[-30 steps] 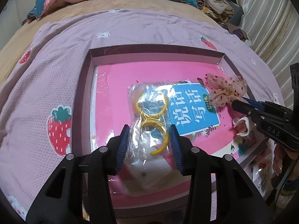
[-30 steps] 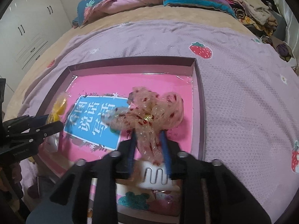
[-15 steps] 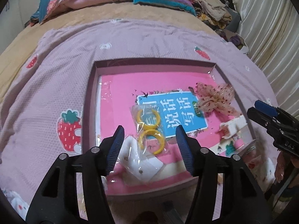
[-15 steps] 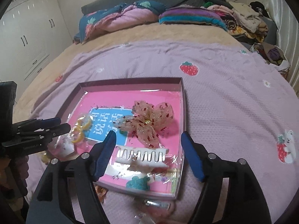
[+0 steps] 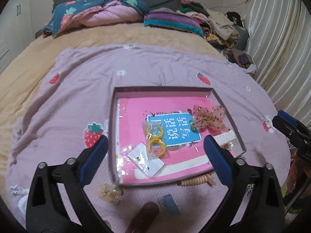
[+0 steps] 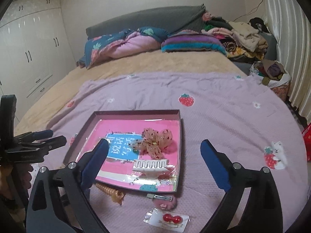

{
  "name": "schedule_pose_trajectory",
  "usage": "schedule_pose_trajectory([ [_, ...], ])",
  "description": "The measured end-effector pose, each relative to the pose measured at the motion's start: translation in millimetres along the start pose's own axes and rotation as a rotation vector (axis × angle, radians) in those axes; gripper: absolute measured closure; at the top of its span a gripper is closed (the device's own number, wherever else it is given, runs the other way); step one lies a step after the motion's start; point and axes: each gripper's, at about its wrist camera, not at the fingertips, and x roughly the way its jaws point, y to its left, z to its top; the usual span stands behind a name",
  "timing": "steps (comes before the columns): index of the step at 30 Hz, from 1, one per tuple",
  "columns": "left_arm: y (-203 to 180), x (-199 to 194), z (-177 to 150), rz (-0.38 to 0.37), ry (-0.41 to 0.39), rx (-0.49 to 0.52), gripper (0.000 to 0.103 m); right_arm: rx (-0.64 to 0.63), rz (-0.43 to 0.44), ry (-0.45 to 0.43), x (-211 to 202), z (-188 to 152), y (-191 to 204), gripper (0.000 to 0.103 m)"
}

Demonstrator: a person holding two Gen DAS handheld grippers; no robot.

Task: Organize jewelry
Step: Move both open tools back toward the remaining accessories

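Note:
A shallow dark-rimmed tray [image 5: 112, 136] lies on the lilac strawberry blanket with a pink book in it. On the book lie a clear bag of yellow hoops [image 5: 155, 142], a white earring card [image 5: 148, 160], a dotted gauze bow [image 5: 210, 118] and a white claw clip [image 5: 225, 138]. My left gripper [image 5: 155, 143] hovers above the tray's near edge, its jaws opening wide, nothing between them. My right gripper [image 6: 154, 145] hangs over the bow [image 6: 155, 143] and claw clip [image 6: 150, 164], its jaws likewise opening and holding nothing.
On the blanket in front of the tray lie a beige spiral hair tie [image 6: 110, 191], a metal hair clip [image 6: 161, 197], a card of red ball earrings [image 6: 171, 219], a small bag of gold pieces [image 5: 109, 193] and a blue clip [image 5: 171, 203]. Pillows and piled clothes fill the bed's far end.
The left gripper let go of the bag of hoops and the right let go of the bow. Both opened wide, rose and drew back from the tray.

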Motion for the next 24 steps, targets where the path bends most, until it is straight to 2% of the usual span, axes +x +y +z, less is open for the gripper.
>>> schedule_pose_trajectory([
  [12,4.2,-54.3,-7.7,0.006,-0.086,-0.008,0.010,-0.012,0.003,-0.086,-55.7,0.3,10.2,0.006],
  [24,11.2,-75.8,-34.9,0.026,-0.095,-0.004,0.010,-0.036,0.014,-0.096,-83.6,-18.6,25.0,0.006],
])
